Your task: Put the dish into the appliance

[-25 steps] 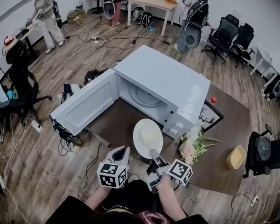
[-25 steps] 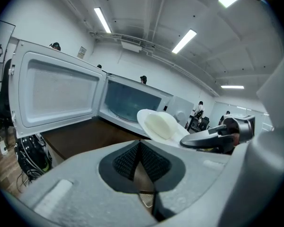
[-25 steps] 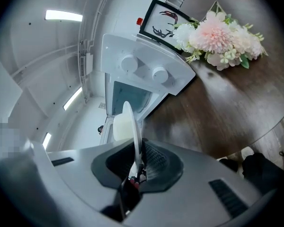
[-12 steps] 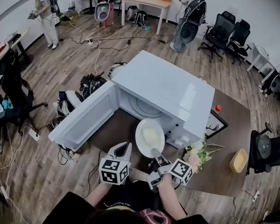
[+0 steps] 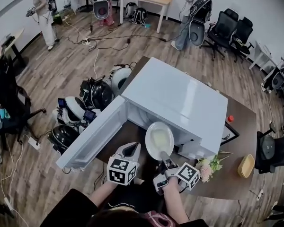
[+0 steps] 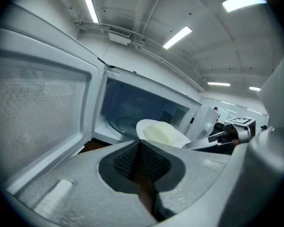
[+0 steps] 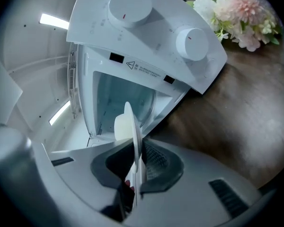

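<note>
A white microwave [image 5: 180, 98] stands on the dark table with its door [image 5: 92, 134] swung open to the left. The white dish [image 5: 159, 140] with pale yellow food on it hangs at the mouth of the cavity, held level by its near rim. My right gripper [image 5: 164, 158] is shut on that rim; in the right gripper view the dish [image 7: 131, 126] runs edge-on between the pads. My left gripper [image 5: 132, 149] hovers just left of the dish, jaws shut and empty. In the left gripper view the dish [image 6: 162, 133] sits before the turntable.
Pink and white flowers [image 5: 209, 167] lie right of the microwave, beside its two control knobs [image 7: 191, 43]. A small yellow bowl [image 5: 246, 165] sits at the table's right end, a picture frame [image 5: 228, 133] behind. Bags and robot gear [image 5: 92, 96] lie on the floor left. People stand at the far desks.
The dish has moved forward from in front of the microwave to the cavity mouth, carried by my right gripper. My left gripper has followed alongside. My head has come closer.
</note>
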